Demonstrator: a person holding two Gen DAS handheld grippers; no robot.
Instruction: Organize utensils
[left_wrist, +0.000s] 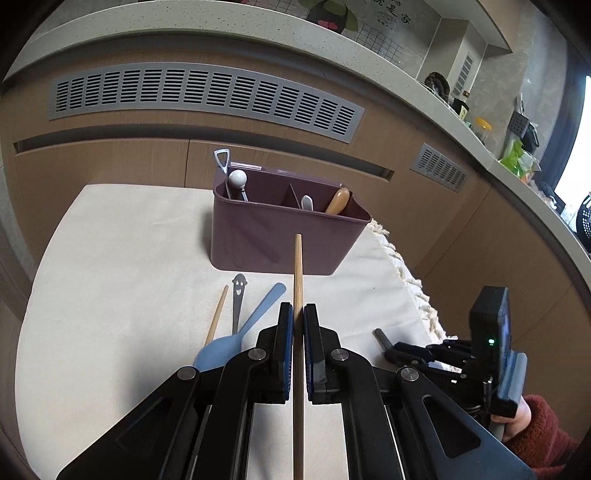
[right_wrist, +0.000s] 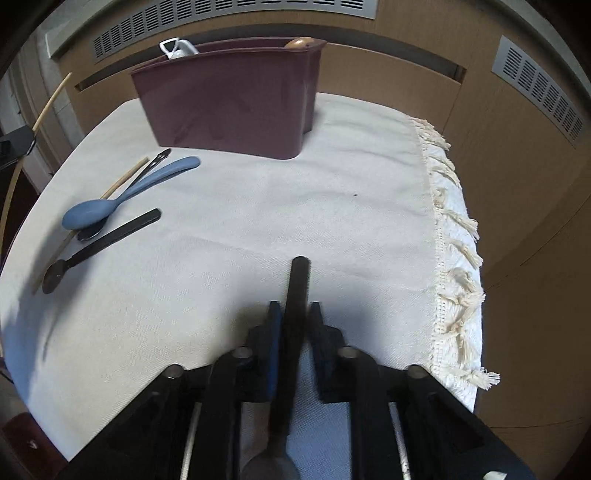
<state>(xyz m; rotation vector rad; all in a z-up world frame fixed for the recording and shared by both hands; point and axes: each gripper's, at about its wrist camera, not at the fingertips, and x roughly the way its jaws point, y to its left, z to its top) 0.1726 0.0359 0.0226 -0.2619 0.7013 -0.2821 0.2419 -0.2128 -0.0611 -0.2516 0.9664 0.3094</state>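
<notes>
Left wrist view: both claws pinch a utensil in front of the purple caddy (left_wrist: 288, 236).

A wooden chopstick (left_wrist: 297, 280) is clamped in the left gripper (left_wrist: 298, 314), tip aimed at the caddy, likely for dropping into a compartment. Near the caddy's front wall lie its twin chopstick (left_wrist: 218, 314), a blue spoon (left_wrist: 236, 332) and a smiley-handled metal utensil (left_wrist: 238, 299) on the cloth (left_wrist: 110, 277). Farther out, the right gripper (right_wrist: 293, 314) is pressed onto a black-handled spoon (right_wrist: 297, 291).
</notes>
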